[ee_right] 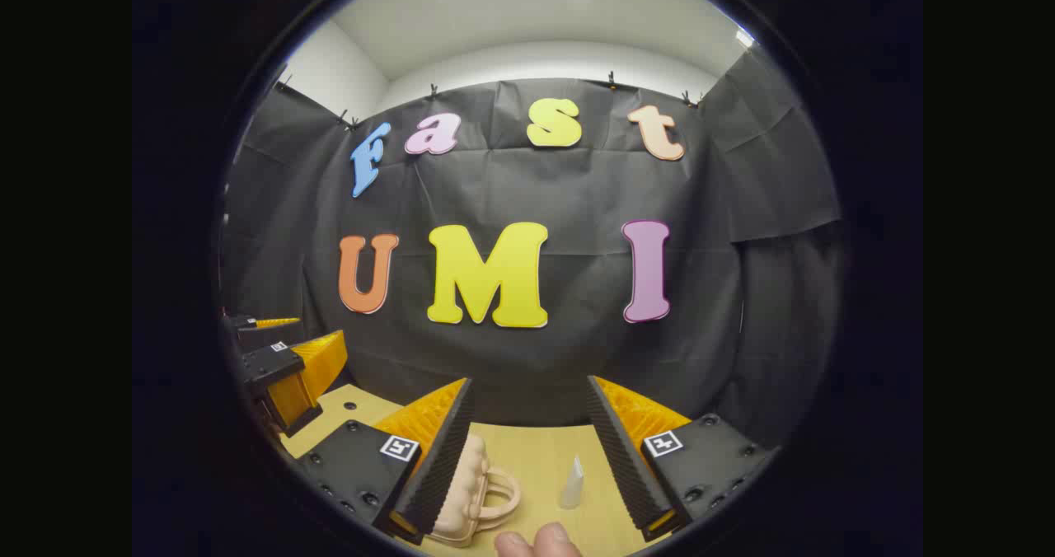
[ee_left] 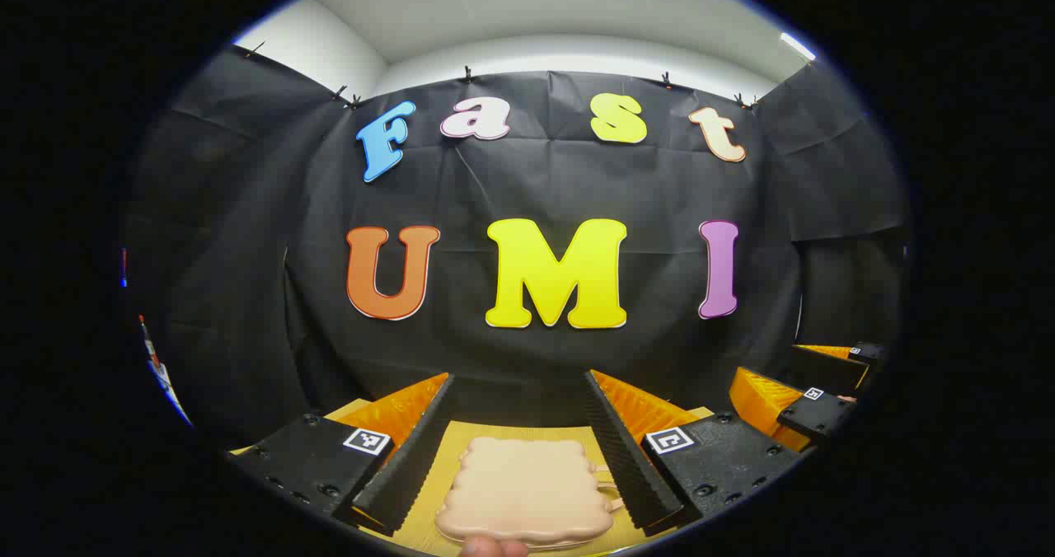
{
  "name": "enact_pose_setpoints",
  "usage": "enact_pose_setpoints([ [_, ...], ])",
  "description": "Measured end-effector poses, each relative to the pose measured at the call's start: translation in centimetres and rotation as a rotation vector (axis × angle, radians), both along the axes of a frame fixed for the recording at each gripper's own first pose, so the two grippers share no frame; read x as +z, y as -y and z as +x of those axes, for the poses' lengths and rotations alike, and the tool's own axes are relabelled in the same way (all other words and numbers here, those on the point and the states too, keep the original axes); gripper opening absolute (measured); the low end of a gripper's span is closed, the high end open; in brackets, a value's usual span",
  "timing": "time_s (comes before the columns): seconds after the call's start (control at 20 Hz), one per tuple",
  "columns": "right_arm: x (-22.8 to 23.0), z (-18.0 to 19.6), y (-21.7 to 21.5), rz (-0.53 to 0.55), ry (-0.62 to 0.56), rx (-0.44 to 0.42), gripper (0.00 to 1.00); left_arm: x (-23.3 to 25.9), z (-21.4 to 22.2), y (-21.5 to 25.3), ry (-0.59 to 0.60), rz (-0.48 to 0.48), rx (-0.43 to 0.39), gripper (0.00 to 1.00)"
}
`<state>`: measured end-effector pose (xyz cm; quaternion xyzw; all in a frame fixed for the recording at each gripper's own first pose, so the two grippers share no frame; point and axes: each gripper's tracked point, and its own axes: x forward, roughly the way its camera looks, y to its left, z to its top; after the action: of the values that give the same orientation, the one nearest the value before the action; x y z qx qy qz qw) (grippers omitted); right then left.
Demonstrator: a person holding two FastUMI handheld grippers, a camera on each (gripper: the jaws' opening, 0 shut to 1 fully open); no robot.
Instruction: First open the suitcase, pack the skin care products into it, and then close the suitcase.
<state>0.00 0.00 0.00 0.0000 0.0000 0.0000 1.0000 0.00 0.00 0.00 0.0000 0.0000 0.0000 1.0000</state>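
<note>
A small beige suitcase (ee_left: pixel 526 491) with a quilted, scalloped shell lies closed and flat on the wooden table (ee_left: pixel 445 466), framed between the spread fingers of the left gripper (ee_left: pixel 521 450), which hangs above it without touching it. In the right gripper view the same suitcase (ee_right: pixel 466 491) sits at lower left, its looped carry handle (ee_right: pixel 501 499) pointing toward the middle, partly hidden behind the near finger of the right gripper (ee_right: pixel 529 458). That gripper's jaws also stand wide apart, gripping nothing. A small pale skin care tube (ee_right: pixel 572 483) stands upright on the tabletop between those fingers, just beside the handle and apart from the case. What the closed case contains cannot be seen. Fingertips (ee_right: pixel 536 540) of a person's hand are cut off at the bottom edge. Each gripper appears at the side of the other's view, well apart from the case
</note>
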Motion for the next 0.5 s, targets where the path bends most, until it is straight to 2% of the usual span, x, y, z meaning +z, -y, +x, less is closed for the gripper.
enact_pose_setpoints([
  [0.1, 0.2, 0.1, 0.5, -0.001, 0.003, -0.007, 0.77, 0.2, 0.1, 0.3, 0.004, 0.002, 0.001, 0.96],
  [0.35, 0.3, -0.1, 2.3, -0.004, 0.008, -0.031, 0.83, 0.0, 0.1, 2.0, 0.000, -0.010, -0.025, 0.96],
  [0.45, 0.2, -0.3, 3.0, -0.001, 0.007, -0.039, 0.77, -0.4, 0.1, 2.3, -0.014, -0.008, -0.030, 0.96],
  [0.5, 0.1, -0.5, 3.4, 0.001, 0.006, -0.043, 0.80, -0.7, 0.0, 2.7, -0.020, -0.010, -0.034, 0.96],
])
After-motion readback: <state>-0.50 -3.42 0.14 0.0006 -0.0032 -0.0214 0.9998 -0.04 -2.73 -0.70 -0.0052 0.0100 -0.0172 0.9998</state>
